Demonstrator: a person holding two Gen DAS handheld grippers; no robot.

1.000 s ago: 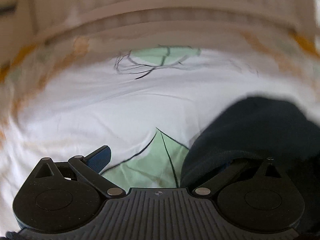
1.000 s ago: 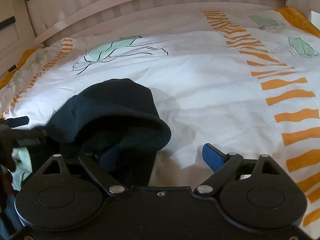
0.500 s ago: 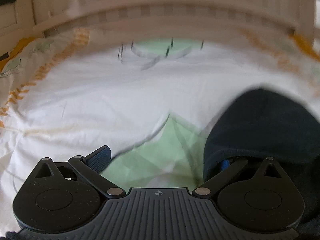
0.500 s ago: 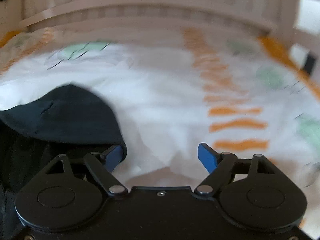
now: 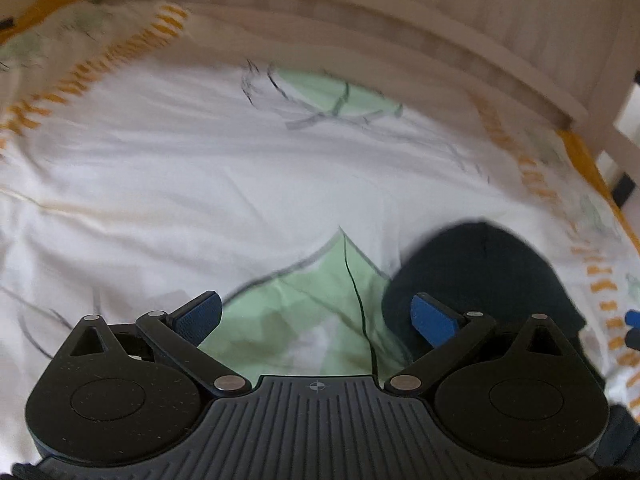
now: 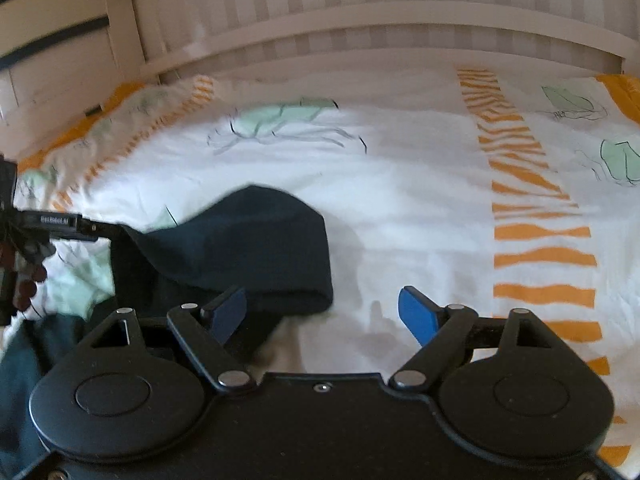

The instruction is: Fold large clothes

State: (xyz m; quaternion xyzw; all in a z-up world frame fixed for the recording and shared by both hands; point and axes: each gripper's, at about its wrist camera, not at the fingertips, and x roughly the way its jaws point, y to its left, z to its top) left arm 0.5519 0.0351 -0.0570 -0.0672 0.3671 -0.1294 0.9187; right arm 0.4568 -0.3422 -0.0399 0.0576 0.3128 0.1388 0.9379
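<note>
A dark navy garment [image 5: 480,276] lies bunched on the white bedcover [image 5: 200,184]. In the left wrist view it is at the lower right, behind my left gripper's right finger. My left gripper [image 5: 316,314] is open and empty, just left of the cloth. In the right wrist view the garment [image 6: 248,248] lies at the lower left with a rounded folded edge. My right gripper [image 6: 324,314] is open and empty; its left finger [image 6: 226,312] is in front of the cloth's edge. The left gripper shows at the left edge of the right wrist view [image 6: 56,222].
The bedcover has orange stripes [image 6: 532,216] and green leaf prints [image 5: 304,312]. A pale wooden slatted bed rail [image 6: 360,20] runs along the far side. White cover stretches beyond and to the right of the garment.
Both grippers have drawn back off the garment. The left gripper's right finger, earlier tucked under the cloth, now shows bare. The garment lies lower and flatter on the cover.
</note>
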